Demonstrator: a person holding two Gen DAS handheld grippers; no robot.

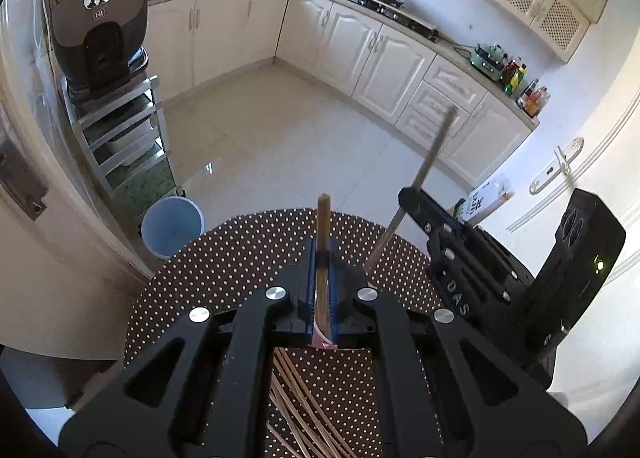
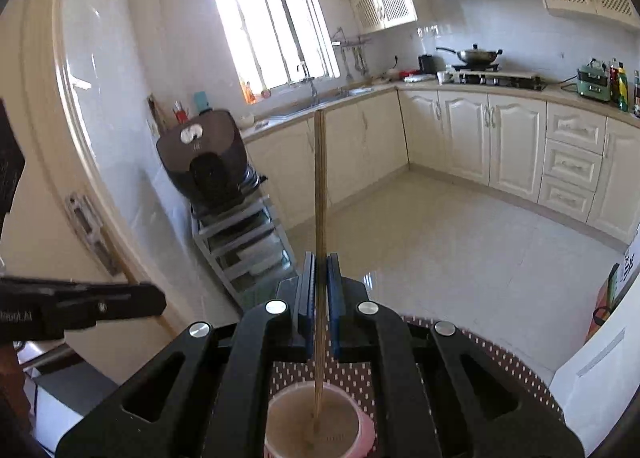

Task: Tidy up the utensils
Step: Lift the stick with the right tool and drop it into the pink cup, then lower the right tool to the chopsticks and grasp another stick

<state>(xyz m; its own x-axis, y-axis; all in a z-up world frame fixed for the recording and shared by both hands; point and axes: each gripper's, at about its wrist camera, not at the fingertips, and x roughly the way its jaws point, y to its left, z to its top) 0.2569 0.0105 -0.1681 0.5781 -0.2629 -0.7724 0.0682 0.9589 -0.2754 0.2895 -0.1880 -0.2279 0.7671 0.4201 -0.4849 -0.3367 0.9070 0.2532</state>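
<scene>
My left gripper (image 1: pixel 322 258) is shut on a wooden utensil handle (image 1: pixel 323 225) that sticks up past the blue pads. Several loose wooden chopsticks (image 1: pixel 304 410) lie on the dotted tablecloth (image 1: pixel 240 258) below it. My right gripper (image 2: pixel 321 270) is shut on a thin chopstick (image 2: pixel 319 177), held upright, its lower end inside a pink cup (image 2: pixel 316 426) on the table. The right gripper also shows in the left wrist view (image 1: pixel 408 197) at right, with the chopstick (image 1: pixel 432 153) slanting up from it. The left gripper's finger shows at the left edge of the right wrist view (image 2: pixel 120 304).
A round table with a brown dotted cloth (image 2: pixel 500 362) lies under both grippers. A blue bucket (image 1: pixel 172 225) stands on the floor by a metal shelf rack (image 1: pixel 124 137) with an appliance on top. A door (image 1: pixel 580 161) is at right. Kitchen cabinets line the far walls.
</scene>
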